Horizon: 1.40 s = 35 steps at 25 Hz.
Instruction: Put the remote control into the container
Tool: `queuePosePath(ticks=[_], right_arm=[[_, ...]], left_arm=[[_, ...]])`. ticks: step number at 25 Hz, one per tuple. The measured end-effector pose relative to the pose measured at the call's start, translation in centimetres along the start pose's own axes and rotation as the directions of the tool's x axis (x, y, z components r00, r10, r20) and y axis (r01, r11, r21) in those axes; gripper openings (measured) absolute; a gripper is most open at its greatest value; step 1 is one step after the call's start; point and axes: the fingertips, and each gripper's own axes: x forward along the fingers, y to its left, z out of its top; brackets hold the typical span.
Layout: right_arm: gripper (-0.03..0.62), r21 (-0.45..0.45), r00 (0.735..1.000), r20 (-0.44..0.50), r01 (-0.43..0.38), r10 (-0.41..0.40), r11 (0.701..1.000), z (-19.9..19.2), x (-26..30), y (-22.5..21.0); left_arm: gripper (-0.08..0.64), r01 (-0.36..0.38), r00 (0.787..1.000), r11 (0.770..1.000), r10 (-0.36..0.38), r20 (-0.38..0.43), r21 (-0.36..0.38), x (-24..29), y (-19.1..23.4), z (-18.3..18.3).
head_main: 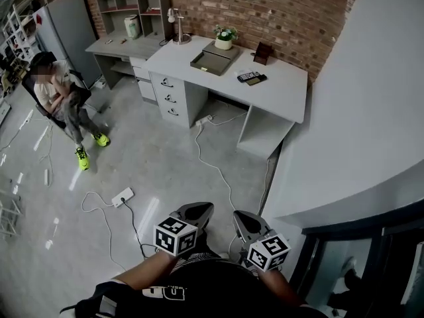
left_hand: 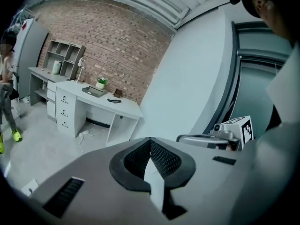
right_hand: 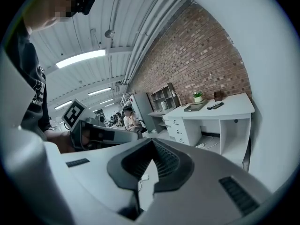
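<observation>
Approach: grey left gripper and right gripper both pressed together, empty. Advance to white desk; spread one before reaching black remote control near shallow dark container.

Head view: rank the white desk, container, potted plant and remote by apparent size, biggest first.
1. white desk
2. container
3. potted plant
4. remote control
The plant and remote look close in size. All sit at a similar distance.
</observation>
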Motion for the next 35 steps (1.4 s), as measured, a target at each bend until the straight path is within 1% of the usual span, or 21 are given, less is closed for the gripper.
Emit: queuePosePath(ticks=[4,6,13,18,21,24,27,32,35], right_arm=[[0.000,0.035,1.000,-0.029,0.001,0.000,0.999,-0.3,1.9,-1.2],[0.000,0.049,0.999,-0.047,0.001,0.001,0.999,-0.2,3.1,-2.0],[0.000,0.047,0.997,-0.076,0.000,0.004,0.999,2.3,8.1,-4.5],[0.000,0.016,0.996,-0.090,-0.015,0.017,1.000,4.8,12.7,-6.2],[0.000,-0.002,0.996,-0.089,-0.012,0.012,1.000,6.7,15.2,-6.9],[0.000,-0.019,0.997,-0.078,-0.006,0.004,1.000,8.4,17.9,-7.2],[0.000,-0.016,0.997,-0.071,0.003,-0.004,1.000,9.5,20.4,-7.6],[0.000,-0.009,0.998,-0.053,0.022,-0.023,1.000,11.5,24.5,-8.3],[0.000,-0.032,0.998,-0.056,0.004,-0.006,0.999,12.4,26.6,-7.5]], left_arm=[[0.004,-0.035,0.999,0.997,0.036,-0.007,0.065,0.5,2.0,0.3],[0.004,-0.045,0.999,0.996,0.046,-0.013,0.083,1.3,3.1,0.7],[0.004,-0.022,1.000,0.997,0.023,-0.014,0.073,4.4,6.7,3.8],[0.004,-0.045,0.999,0.996,0.045,0.013,0.083,6.0,11.2,7.7],[0.005,-0.049,0.998,0.994,0.045,0.044,0.094,6.4,13.5,10.1],[0.005,-0.046,0.998,0.993,0.041,0.052,0.107,6.4,15.7,11.8],[0.004,-0.047,0.997,0.992,0.039,0.067,0.118,6.4,17.9,13.3],[0.004,-0.059,0.995,0.992,0.049,0.082,0.116,6.0,21.5,15.0],[0.005,-0.071,0.995,0.991,0.063,0.080,0.111,5.5,23.3,15.6]])
